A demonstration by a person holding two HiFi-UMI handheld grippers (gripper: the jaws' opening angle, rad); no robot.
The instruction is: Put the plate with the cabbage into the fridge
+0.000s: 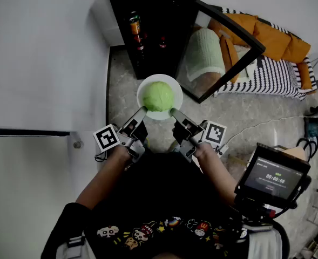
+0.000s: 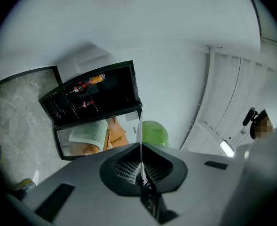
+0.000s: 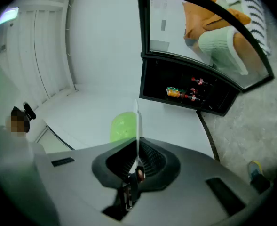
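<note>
A white wall (image 1: 40,53) fills the left side. The fridge (image 1: 150,42) stands open against it, its dark mouth facing the person. The left gripper (image 1: 141,112) has its jaws pressed together on the near-left rim of the plate (image 1: 144,88). The cabbage (image 1: 159,96) sits in the middle of the plate, which is held just short of the fridge opening, over the pale floor (image 1: 121,90). The right gripper (image 1: 173,112) pinches the near-right rim in the same way. Further right, the glass door (image 1: 223,53) swings wide, its outer edge near the striped sofa (image 1: 272,74). This leaves an open wedge of floor between door and fridge, with the plate at its entrance. A lit screen (image 1: 275,177) sits beside the person's right arm.

The head view alone shows the whole round plate. In each gripper view the plate is only a thin white edge running between the jaws, with the cabbage bulging behind it. The left gripper view shows bottles (image 2: 84,86) lying on the fridge shelves. It also shows white panelled doors (image 2: 232,93), which the head view does not show.
</note>
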